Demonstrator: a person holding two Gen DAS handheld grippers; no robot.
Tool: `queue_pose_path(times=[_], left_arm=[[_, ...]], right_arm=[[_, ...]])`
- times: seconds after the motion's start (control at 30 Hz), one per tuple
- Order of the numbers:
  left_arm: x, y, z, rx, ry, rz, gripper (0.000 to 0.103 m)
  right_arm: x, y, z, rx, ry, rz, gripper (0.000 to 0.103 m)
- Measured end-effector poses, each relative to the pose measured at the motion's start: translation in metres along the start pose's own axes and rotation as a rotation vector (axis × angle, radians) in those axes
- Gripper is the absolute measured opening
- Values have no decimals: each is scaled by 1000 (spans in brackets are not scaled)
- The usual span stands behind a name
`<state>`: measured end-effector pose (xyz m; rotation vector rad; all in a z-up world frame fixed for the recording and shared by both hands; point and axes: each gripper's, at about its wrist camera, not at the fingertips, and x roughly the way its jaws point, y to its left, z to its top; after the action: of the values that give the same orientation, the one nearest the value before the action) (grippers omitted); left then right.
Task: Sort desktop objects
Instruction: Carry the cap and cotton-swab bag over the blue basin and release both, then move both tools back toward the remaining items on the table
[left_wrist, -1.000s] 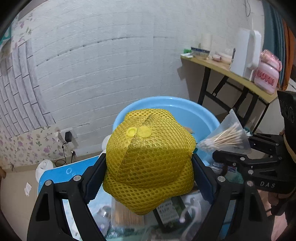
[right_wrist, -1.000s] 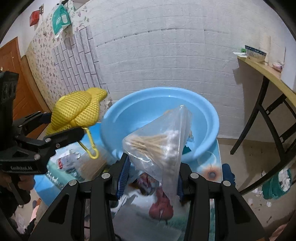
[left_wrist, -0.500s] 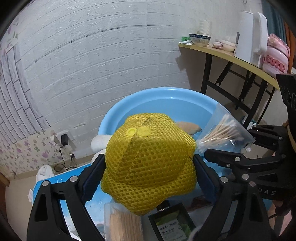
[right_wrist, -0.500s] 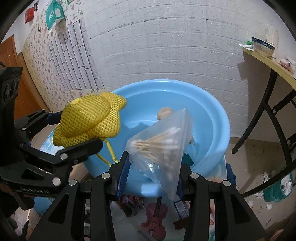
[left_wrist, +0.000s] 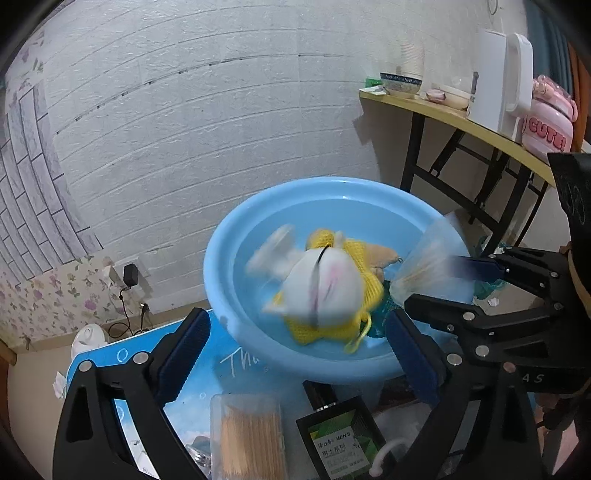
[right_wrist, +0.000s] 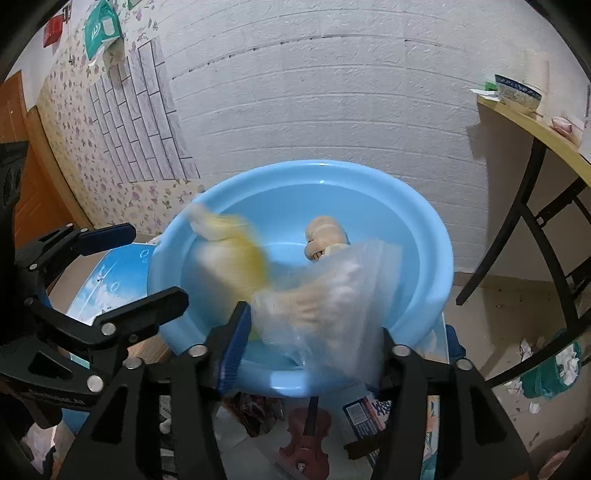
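The yellow mesh toy (left_wrist: 325, 291), white underside up and blurred, is dropping inside the blue basin (left_wrist: 229, 280). My left gripper (left_wrist: 295, 332) hangs over the basin's near rim, jaws opening with nothing between them. In the right wrist view the toy is a yellow smear (right_wrist: 236, 254) over the basin (right_wrist: 424, 229), and the left gripper (right_wrist: 147, 266) stands to the left. The right gripper (right_wrist: 314, 325) has its jaws opening. The clear bag of cotton swabs (right_wrist: 332, 302) sits blurred and loose between them, over the basin's front rim. A tan plush (right_wrist: 325, 236) lies in the basin.
On the blue tabletop (left_wrist: 110, 365) before the basin lie a toothpick box (left_wrist: 251, 439), a black and green box (left_wrist: 340, 443) and a small violin (right_wrist: 306, 432). A side table on the right holds a white kettle (left_wrist: 495, 81) and a pink jar (left_wrist: 546, 125).
The left jaws let go of the yellow mesh toy, which fell into the basin. The right jaws spread and the swab bag now blurs between them. Both grippers came closer to the basin.
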<state>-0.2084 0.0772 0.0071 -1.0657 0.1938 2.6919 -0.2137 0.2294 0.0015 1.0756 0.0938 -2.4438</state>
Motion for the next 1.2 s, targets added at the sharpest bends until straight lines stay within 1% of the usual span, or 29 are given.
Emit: queue_pose_path(times=[0.23,0.3,0.37,0.5,0.57,0.63,0.8,1.03,1.2], left_arm=[[-13,5,-9,-14,5,16,96],[-18,9,-14,-29,8,24,97],[-22,13,-19,-47,15,37,103],[-30,20,-29,-68,26,69,103],[-35,22,-34,-66,27,97,103],[-40,23,-38,-67,23,121,103],[-52,27,-48,-88,28,122,103],[-67,35,-61,-106,30,132,103],[-73,47,-78,-124,46,154,103]], right_arm=[[-9,6,0,-8,-1,-14,56],[-13,7,0,-4,-7,-19,62],[-17,9,-1,-2,-10,-22,71],[-26,15,-6,-1,-11,-44,81],[-29,17,-9,9,-14,-49,89],[-32,20,-13,18,-11,-57,93],[-38,21,-27,38,8,-73,96],[-47,16,-57,68,51,-87,100],[-53,10,-76,81,71,-89,101]])
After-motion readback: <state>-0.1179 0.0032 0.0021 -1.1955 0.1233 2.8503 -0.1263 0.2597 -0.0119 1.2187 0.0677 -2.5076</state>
